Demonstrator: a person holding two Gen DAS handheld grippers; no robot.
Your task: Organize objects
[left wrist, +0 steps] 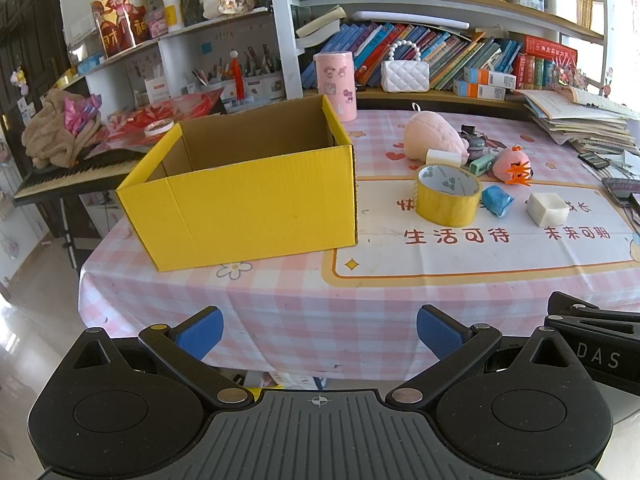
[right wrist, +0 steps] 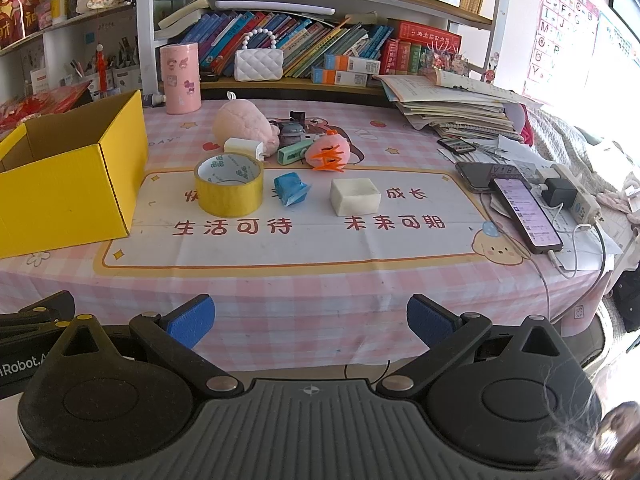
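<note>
An open yellow cardboard box [left wrist: 244, 200] stands on the left of the table; it also shows in the right wrist view [right wrist: 68, 184]. To its right lie a yellow tape roll [left wrist: 447, 195] [right wrist: 229, 190], a blue packet [left wrist: 496, 199] [right wrist: 291, 188], a white block [left wrist: 547, 209] [right wrist: 355, 196], a pink plush [left wrist: 432, 136] [right wrist: 244, 124], a pink bird toy [left wrist: 514, 165] [right wrist: 329, 154] and a green stapler-like item [right wrist: 294, 152]. My left gripper [left wrist: 320, 332] is open and empty, held off the table's front edge. My right gripper [right wrist: 311, 322] is open and empty beside it.
A pink canister [right wrist: 181, 79] and a white handbag [right wrist: 259, 64] stand at the back by bookshelves. Stacked papers [right wrist: 452, 108], phones [right wrist: 524, 208] and a power strip with cables [right wrist: 568, 196] fill the table's right side. A keyboard [left wrist: 72, 172] sits left of the table.
</note>
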